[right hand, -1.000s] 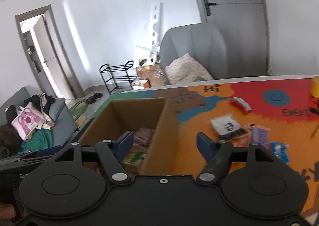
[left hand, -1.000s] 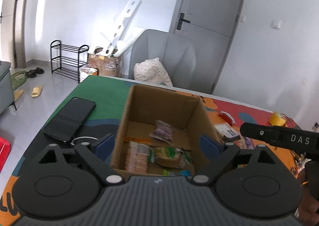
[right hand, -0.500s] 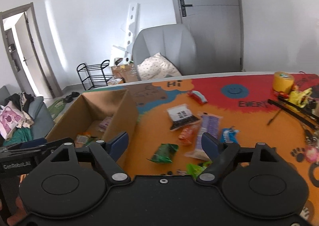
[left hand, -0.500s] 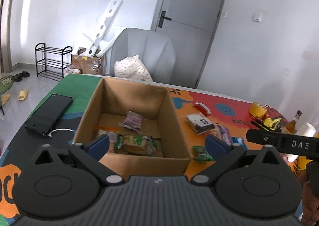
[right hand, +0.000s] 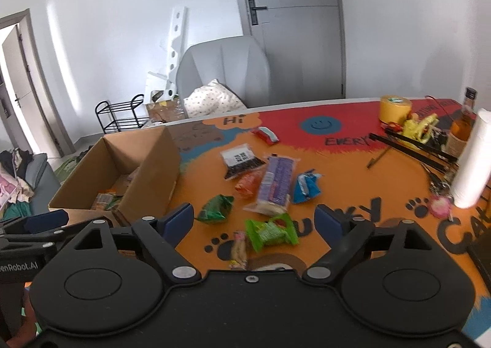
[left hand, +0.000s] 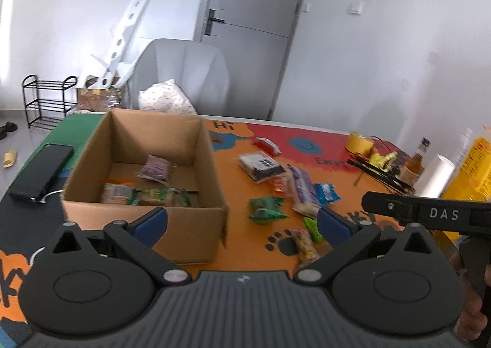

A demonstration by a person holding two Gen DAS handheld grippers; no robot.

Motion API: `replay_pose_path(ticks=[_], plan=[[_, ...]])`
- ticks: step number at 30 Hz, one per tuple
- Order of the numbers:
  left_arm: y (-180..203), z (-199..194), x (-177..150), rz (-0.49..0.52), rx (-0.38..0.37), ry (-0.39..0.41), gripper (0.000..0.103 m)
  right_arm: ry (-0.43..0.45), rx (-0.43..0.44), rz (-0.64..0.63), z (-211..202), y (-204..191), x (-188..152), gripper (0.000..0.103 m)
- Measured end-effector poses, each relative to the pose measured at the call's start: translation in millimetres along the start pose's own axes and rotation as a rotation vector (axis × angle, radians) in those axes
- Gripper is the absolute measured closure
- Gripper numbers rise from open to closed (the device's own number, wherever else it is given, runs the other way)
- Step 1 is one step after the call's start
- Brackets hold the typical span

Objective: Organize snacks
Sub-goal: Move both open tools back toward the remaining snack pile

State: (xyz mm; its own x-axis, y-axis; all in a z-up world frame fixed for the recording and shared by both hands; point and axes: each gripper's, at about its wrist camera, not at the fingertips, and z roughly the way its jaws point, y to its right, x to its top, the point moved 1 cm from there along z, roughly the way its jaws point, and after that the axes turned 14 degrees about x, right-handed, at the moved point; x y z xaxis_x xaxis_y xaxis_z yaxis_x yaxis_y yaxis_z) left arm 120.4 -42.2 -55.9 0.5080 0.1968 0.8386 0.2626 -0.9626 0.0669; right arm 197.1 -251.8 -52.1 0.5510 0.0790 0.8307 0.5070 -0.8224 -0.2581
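Observation:
An open cardboard box (left hand: 187,228) (right hand: 153,173) stands on the colourful mat at the left, with several snack packs (left hand: 147,194) lying inside. To its right, loose snacks are scattered on the orange area: a dark green packet (right hand: 216,208), a long purple pack (right hand: 276,182), a blue packet (right hand: 307,187), an orange one (right hand: 250,183) and a light green packet (right hand: 271,231). My left gripper (left hand: 242,220) is open and empty, hovering over the box's near right corner. My right gripper (right hand: 254,219) is opening above the light green packet, its pads clear of it.
A black phone (left hand: 40,173) lies left of the box. At the table's right end stand a yellow tape roll (right hand: 394,108), a brown bottle (right hand: 463,124), a white paper roll (right hand: 472,160) and black rods (right hand: 414,148). A grey armchair (right hand: 224,71) sits behind the table.
Both grippers have swung right, away from the box's inside and toward the loose snacks on the orange mat. Both pairs of jaws have spread wider.

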Motion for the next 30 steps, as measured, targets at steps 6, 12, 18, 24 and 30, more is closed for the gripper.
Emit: replay_pose_path(ticks=[6, 12, 18, 24, 30], plan=[[21.4, 5.1, -7.4, 0.041, -0.034, -0.025, 0.000, 0.013, -0.029, 0.038, -12.8, 14.6, -6.5, 0.015], [35.9, 13.1, -13.8, 0.045, -0.057, -0.049, 0.000, 0.043, -0.054, 0.064, -22.3, 30.4, -11.7, 0.011], [49.6, 19.3, -20.1, 0.056, -0.070, -0.052, 0.000, 0.062, -0.082, 0.098, -26.2, 50.6, -16.6, 0.011], [62.5, 27.1, -24.9, 0.051, -0.091, -0.054, 0.001, 0.078, -0.078, 0.112, -29.0, 66.0, -16.3, 0.011], [73.1, 35.2, -30.2, 0.035, -0.084, -0.051, 0.002, 0.088, -0.051, 0.140, -31.3, 86.8, -16.2, 0.011]])
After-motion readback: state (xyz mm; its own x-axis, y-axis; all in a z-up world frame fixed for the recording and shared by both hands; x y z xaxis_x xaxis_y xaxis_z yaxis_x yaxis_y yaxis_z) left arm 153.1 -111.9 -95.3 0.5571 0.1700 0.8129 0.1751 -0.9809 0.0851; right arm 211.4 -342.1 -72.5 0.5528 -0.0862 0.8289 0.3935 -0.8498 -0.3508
